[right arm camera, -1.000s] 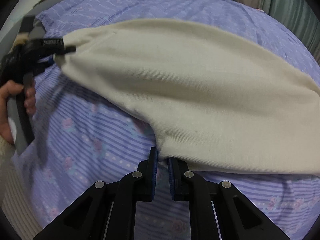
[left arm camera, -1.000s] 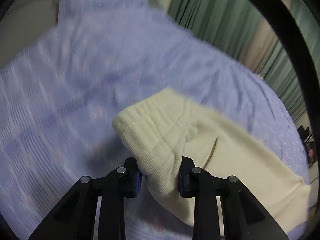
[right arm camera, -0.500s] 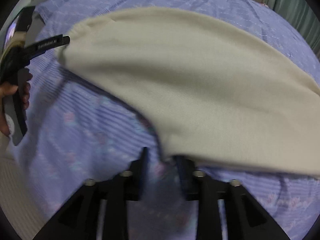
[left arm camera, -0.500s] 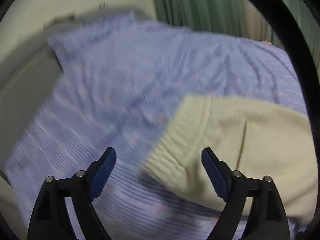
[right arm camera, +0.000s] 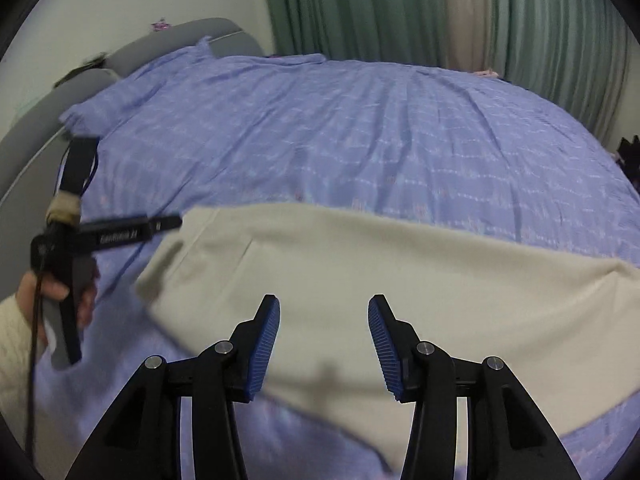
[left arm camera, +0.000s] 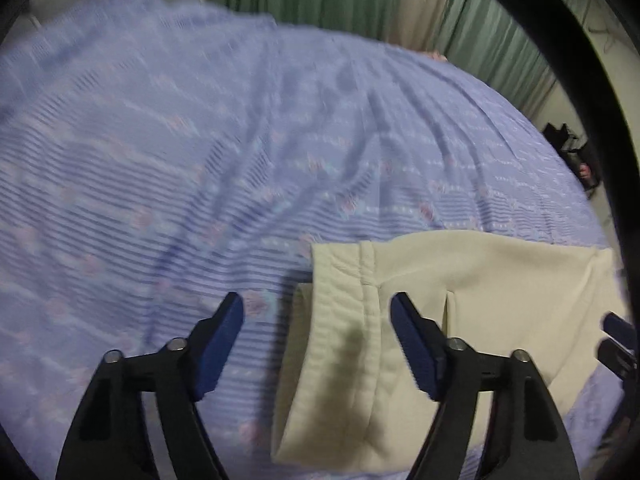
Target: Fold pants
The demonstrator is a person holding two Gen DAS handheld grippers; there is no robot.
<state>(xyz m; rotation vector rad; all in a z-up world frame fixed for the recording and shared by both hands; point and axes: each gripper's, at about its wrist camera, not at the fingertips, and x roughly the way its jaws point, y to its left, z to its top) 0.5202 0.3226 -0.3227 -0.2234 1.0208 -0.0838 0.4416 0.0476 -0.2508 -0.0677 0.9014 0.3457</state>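
On the lilac striped bedspread (right arm camera: 360,128), folded cream knit pants (right arm camera: 360,280) lie crosswise beneath both tools, untouched: left tool (left arm camera: 316,320) closing, right tool (right arm camera: 324,320) opening.

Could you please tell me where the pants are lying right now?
The cream pants lie flat on the purple bedspread, near its front edge in both wrist views, below both grippers and held by neither.

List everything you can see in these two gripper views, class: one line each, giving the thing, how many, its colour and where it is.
Cream knit pants: one, cream, lying folded on the bedspread.
Purple striped floral bedspread: one, purple, covering the bed.
Grey padded headboard: one, grey, behind the bed.
Green pleated curtains: green with a beige strip, far wall.
Left gripper: one, black with blue pads, closing above the waistband, nothing gripped.
Right gripper: one, same colours, opening, nothing gripped.
Hand: one, cream sleeve, holding the left gripper.
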